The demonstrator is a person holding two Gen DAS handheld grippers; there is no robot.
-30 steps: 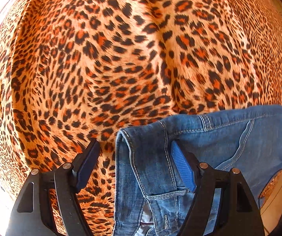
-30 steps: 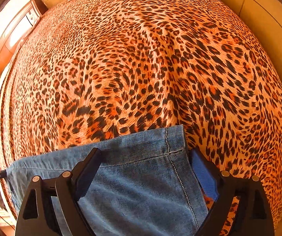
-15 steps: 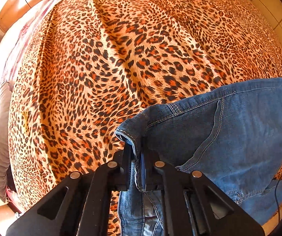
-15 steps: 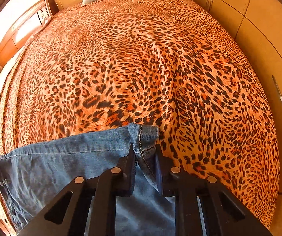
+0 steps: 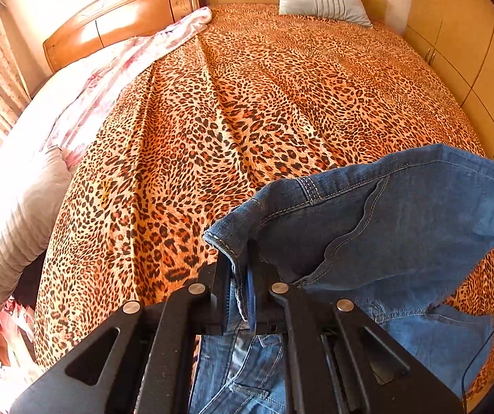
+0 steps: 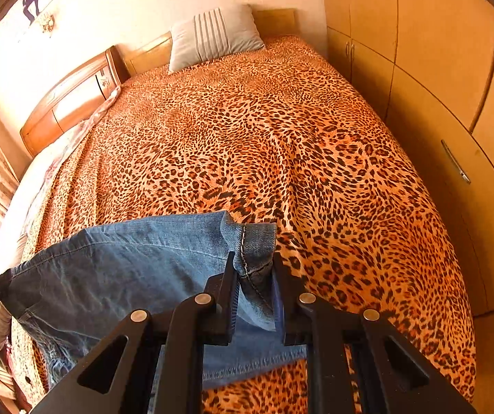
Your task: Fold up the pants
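Above the foot end of the bed [image 5: 233,110], the pants [image 5: 395,227] hang lifted between my two grippers, blue denim sagging toward the leopard-print cover. My left gripper [image 5: 245,289] is clamped narrow on one denim edge near a curved pocket seam; my right gripper [image 6: 254,286] is pinched tight on a stitched hem corner [image 6: 252,245]. More denim lies on the bed below the raised fold. At the bed's head, a striped pillow [image 6: 212,34] leans on the wooden headboard [image 5: 122,10]. Along the bed's right side run wardrobe doors [image 6: 430,69]; on its left, a pale floral quilt [image 5: 85,86].
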